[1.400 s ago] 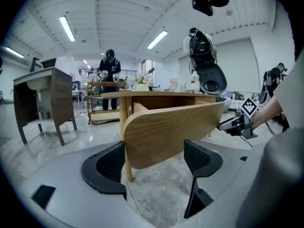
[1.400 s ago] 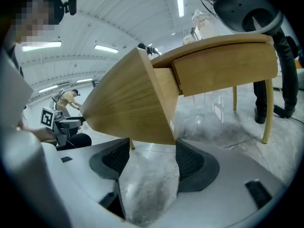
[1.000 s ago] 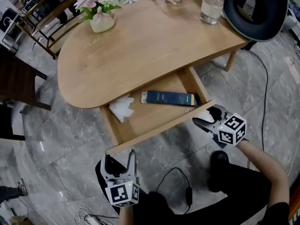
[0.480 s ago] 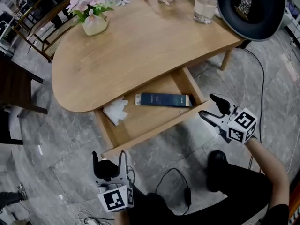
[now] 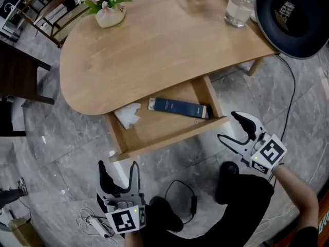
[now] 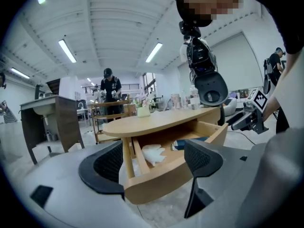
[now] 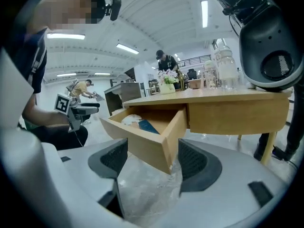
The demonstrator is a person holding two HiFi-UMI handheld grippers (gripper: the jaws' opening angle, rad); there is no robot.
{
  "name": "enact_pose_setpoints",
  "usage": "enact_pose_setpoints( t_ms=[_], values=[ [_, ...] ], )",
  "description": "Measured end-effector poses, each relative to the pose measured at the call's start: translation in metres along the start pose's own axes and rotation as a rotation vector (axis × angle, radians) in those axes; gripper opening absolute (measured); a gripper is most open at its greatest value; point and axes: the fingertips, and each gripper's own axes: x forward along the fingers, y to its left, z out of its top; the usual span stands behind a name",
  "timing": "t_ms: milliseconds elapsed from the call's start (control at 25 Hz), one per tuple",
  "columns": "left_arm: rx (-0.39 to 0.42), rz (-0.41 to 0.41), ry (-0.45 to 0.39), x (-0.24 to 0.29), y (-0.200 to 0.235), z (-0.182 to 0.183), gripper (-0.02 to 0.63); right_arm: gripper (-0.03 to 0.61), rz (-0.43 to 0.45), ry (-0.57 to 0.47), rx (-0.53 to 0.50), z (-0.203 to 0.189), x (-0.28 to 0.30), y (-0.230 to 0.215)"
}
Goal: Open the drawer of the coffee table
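Observation:
The oval wooden coffee table has its drawer pulled far out toward me. Inside lie a dark blue flat box and a crumpled white tissue. My left gripper hangs open below the drawer's left front corner, apart from it. My right gripper stands open just off the drawer's right front corner, holding nothing. In the left gripper view the drawer shows between the open jaws, and the right gripper view has the drawer's corner between its jaws.
A flower pot, glasses and a clear bottle stand on the table top. A black round chair is at the back right, dark furniture at the left. Cables lie on the marble floor near my feet.
Both grippers have drawn back from the drawer front toward me; the right one moved down and away from the drawer's corner. The drawer stays out.

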Motion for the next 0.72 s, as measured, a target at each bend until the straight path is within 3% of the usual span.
enact_pose_setpoints(
  t_ms=[240, 440, 600, 720],
  values=[
    [-0.027, -0.031, 0.073, -0.012, -0.016, 0.056, 0.396, 0.29, 0.071, 0.039, 0.028, 0.062, -0.006, 0.032],
    [-0.122, -0.121, 0.042, -0.022, -0.029, 0.088, 0.394, 0.29, 0.095, 0.022, 0.003, 0.127, -0.011, 0.067],
    [-0.082, -0.12, 0.113, -0.035, -0.042, 0.104, 0.394, 0.288, 0.107, 0.017, 0.005, 0.174, -0.019, 0.091],
    [-0.113, -0.131, 0.11, -0.044, -0.052, 0.139, 0.394, 0.288, 0.12, 0.017, 0.034, 0.204, -0.026, 0.101]
  ],
)
